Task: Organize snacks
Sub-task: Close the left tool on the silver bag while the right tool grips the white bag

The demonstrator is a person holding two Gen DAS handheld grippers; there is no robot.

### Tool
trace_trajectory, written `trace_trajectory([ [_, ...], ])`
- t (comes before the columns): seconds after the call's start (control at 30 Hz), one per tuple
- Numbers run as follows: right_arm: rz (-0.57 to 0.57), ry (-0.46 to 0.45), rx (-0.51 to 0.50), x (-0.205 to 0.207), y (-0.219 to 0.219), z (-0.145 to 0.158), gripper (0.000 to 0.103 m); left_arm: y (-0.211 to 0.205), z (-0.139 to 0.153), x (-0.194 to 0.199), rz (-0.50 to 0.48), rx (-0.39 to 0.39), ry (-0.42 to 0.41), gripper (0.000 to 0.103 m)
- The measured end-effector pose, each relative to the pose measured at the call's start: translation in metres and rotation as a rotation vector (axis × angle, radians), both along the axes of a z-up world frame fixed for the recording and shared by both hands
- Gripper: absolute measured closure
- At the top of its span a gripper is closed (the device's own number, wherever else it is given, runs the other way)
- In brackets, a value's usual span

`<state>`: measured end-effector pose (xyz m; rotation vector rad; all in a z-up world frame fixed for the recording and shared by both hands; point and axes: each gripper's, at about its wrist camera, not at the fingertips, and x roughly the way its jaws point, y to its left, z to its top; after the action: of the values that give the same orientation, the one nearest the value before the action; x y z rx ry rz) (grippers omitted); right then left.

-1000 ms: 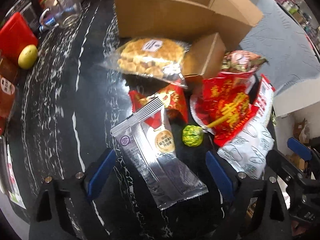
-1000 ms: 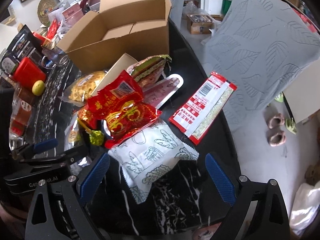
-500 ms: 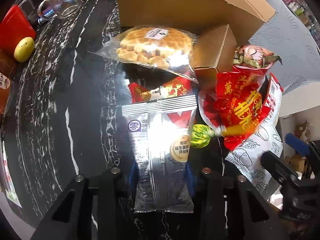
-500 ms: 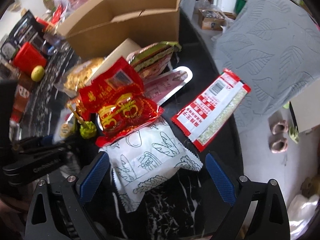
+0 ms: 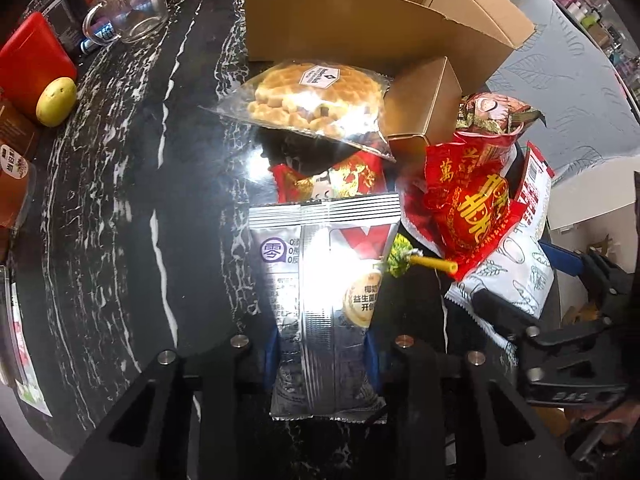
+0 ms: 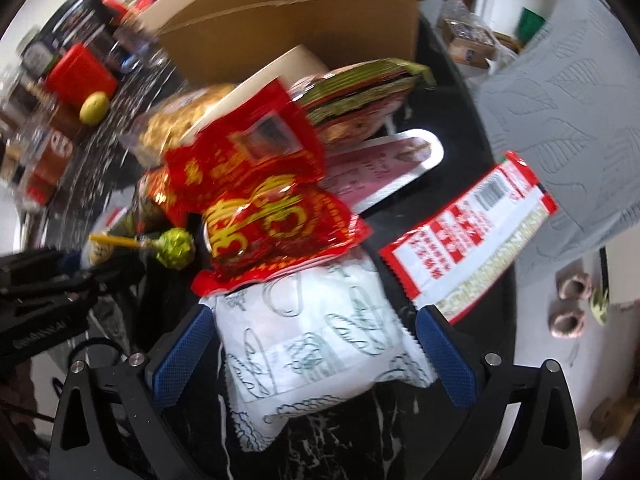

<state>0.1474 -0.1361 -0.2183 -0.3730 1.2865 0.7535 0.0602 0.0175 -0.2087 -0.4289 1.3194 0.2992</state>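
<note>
My left gripper (image 5: 320,354) is shut on the lower half of a silver snack packet (image 5: 320,280), its blue pads pressing both sides. Behind it lie a clear bag of waffles (image 5: 316,100), a red and gold packet (image 5: 468,204) and a green lollipop (image 5: 398,258). My right gripper (image 6: 312,340) stands open, its blue pads on either side of a white bread-print packet (image 6: 316,336), not pressing it. The same red and gold packet (image 6: 260,204) overlaps the white packet's far end. The open cardboard box (image 5: 360,8) stands at the back of the black marble table (image 5: 120,200).
A small gold box (image 5: 424,100) leans by the carton. A long red and white packet (image 6: 468,236) lies right of the white one near the table edge. On the left stand a red container (image 5: 32,56), a yellow fruit (image 5: 56,101) and a glass mug (image 5: 128,12). Right of the table is a grey chair cushion (image 6: 560,92).
My left gripper closed on the silver packet, which turned straight between the pads. My right gripper sank toward the white packet and now straddles it.
</note>
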Motion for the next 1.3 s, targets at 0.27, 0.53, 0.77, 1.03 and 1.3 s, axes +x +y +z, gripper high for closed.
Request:
trace_trajectory([
  [0.27,0.085,-0.063,-0.095,-0.014,0.012,-0.014,0.0,0.004,0.008,-0.028,0.01,0.014,0.006,0.07],
  [0.53,0.1,-0.098,-0.106,-0.027,0.014,-0.017,0.007,0.004,0.024,-0.059,0.01,0.026,-0.011,0.07],
  [0.77,0.065,-0.054,-0.07,-0.034,0.009,-0.009,0.032,0.003,0.044,-0.073,-0.001,0.039,-0.013,0.071],
  [1.03,-0.018,0.025,-0.033,-0.058,-0.013,0.005,0.034,-0.008,0.072,-0.066,-0.046,0.065,-0.055,0.07],
  [1.3,-0.083,0.067,0.007,-0.075,-0.031,0.032,0.034,-0.014,0.094,-0.042,-0.108,0.084,-0.105,0.071],
])
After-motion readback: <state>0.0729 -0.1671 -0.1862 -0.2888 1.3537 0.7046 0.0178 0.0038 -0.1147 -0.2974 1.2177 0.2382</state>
